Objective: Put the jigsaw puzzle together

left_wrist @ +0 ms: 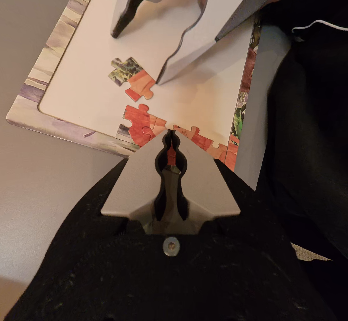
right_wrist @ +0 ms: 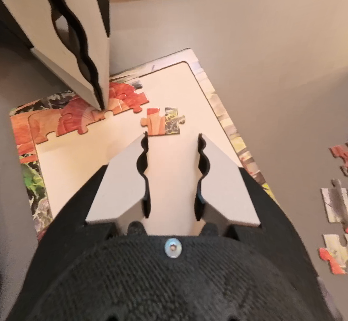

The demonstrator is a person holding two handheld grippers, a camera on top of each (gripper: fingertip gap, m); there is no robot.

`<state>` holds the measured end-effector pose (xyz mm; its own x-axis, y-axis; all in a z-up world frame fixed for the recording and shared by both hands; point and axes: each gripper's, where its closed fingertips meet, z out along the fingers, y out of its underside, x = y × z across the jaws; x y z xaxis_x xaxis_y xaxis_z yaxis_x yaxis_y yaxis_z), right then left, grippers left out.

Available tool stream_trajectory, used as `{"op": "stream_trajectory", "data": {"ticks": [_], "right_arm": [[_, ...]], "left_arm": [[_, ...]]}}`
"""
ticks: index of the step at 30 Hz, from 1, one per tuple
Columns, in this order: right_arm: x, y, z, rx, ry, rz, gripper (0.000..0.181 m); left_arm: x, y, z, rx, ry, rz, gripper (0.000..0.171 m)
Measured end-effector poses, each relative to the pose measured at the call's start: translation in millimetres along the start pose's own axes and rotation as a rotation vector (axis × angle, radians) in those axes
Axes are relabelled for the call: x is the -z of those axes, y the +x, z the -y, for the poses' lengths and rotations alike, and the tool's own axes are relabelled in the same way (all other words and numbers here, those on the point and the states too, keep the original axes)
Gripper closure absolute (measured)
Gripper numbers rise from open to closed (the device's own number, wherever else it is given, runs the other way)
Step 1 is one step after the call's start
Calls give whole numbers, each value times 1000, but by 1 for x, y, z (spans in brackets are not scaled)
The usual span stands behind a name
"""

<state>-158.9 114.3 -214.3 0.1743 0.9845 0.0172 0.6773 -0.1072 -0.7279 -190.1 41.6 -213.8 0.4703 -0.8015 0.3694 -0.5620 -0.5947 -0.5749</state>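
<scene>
A puzzle tray (left_wrist: 84,86) with a white inset and a printed frame lies on the table; it also shows in the right wrist view (right_wrist: 188,89). Several joined orange-red pieces (left_wrist: 139,123) (right_wrist: 75,121) sit along one edge of it. A loose orange and dark-green piece (left_wrist: 131,80) (right_wrist: 162,121) lies flat just beyond them, unattached. My left gripper (left_wrist: 171,131) (right_wrist: 100,106) is shut, its tips pressed down on the joined pieces. My right gripper (right_wrist: 172,134) (left_wrist: 136,59) is open and empty, one fingertip (left_wrist: 159,82) at the loose piece's edge.
Several loose pieces (right_wrist: 333,204) lie on the grey table to the right of the tray. A person's dark sleeve and body (left_wrist: 301,142) are along the tray's far side in the left wrist view. The tray's white inset is bare beyond the pieces.
</scene>
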Motion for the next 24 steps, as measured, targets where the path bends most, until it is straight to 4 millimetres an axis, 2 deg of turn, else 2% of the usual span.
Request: {"op": "stream_trajectory", "data": {"ticks": [2,6,10,15,24], "right_arm": [[1,1,1,3,8,0,129],[-2,-14,7,1,31,71,126],[-6,-12,5,27,12,52,130],[-5,-5,5,25,16,60,150],[-4,-10,5,53,16,101,150]], "left_arm": [[0,0,0,-1,0,0,171],[0,0,0,-1,0,0,171],[0,0,0,-1,1,-1,171],[-1,1,1,-4,2,-5,171],[-1,1,1,-8,2,-4,171]]}}
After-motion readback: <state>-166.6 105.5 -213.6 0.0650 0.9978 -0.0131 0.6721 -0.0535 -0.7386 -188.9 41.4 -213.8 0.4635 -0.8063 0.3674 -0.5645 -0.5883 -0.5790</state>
